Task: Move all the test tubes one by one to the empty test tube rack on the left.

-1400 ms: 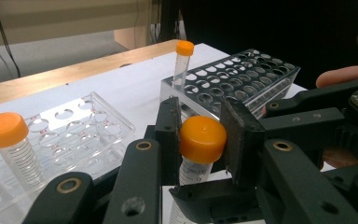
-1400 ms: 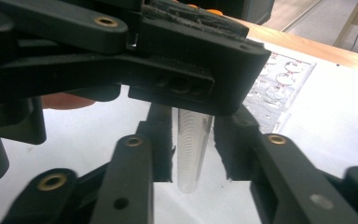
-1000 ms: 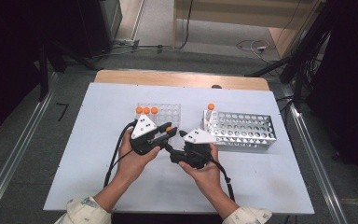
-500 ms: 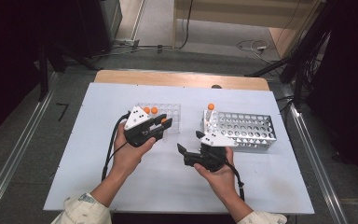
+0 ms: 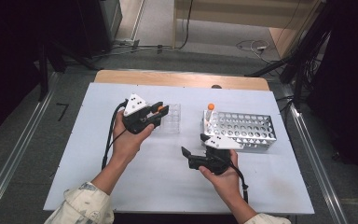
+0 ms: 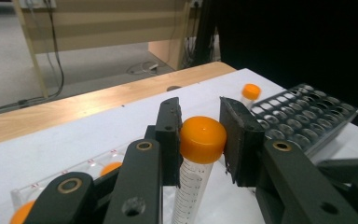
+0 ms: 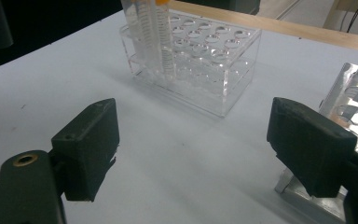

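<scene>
- Left gripper view: an orange-capped tube [image 6: 196, 158] stands upright between the black jaws of the left gripper [image 6: 200, 135], which pinch it at the cap; its graduated clear body hangs straight down from there.
- In the high view the left gripper [image 5: 157, 112] sits over the near-left corner of the clear plastic rack [image 5: 171, 119], left of the desk's middle, so the held tube is at that rack and its long axis looks vertical.
- Low in the left gripper view, two more orange caps [image 6: 109, 168] show in the clear rack.
- The right gripper [image 5: 193, 150] lies toward the desk's near edge, just in front of the metal rack [image 5: 247, 130]. Its jaws have just been spreading and stand wide apart with nothing between them; in the right gripper view, bare white desk [image 7: 177, 154] lies between the pads.
- One other capped tube [image 5: 209, 114] stands in the metal rack's far-left corner.
- Judgement: the metal rack lies to the right of the held tube, well apart from it. The left hand is the one carrying, so the coming move turns on keeping the tube upright while crossing to an open hole.
</scene>
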The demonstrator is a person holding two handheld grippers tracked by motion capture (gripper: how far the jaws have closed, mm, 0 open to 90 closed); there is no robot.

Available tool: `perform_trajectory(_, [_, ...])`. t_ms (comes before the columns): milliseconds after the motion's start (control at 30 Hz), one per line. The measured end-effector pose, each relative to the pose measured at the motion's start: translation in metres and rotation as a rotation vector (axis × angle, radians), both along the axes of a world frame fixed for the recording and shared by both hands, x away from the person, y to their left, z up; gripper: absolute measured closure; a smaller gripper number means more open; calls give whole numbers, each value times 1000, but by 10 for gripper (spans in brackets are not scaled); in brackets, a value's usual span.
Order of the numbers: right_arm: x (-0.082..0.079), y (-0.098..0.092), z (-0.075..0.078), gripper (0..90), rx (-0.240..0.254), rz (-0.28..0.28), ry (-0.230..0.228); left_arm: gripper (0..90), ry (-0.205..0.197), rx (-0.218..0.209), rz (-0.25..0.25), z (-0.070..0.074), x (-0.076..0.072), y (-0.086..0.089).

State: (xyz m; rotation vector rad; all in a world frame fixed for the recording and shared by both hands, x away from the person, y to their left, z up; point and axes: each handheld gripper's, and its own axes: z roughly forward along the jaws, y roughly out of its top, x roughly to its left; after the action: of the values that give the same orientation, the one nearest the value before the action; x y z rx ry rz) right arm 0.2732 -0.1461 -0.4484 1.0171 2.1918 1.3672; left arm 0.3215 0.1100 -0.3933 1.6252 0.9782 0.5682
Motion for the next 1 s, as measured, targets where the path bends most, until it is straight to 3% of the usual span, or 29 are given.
perform_trajectory(533, [-2,-4,2,175,8,-13,-9,708,-6,3,37,6,22,-6])
perform_trajectory(800, [-2,-6,0,177,7,-15,1,708,-13,-8,63,3,30,-4])
perform_trajectory(1000, [-2,-6,1,179,10,-16,-4,708,-10,14,71,-2,31,-4])
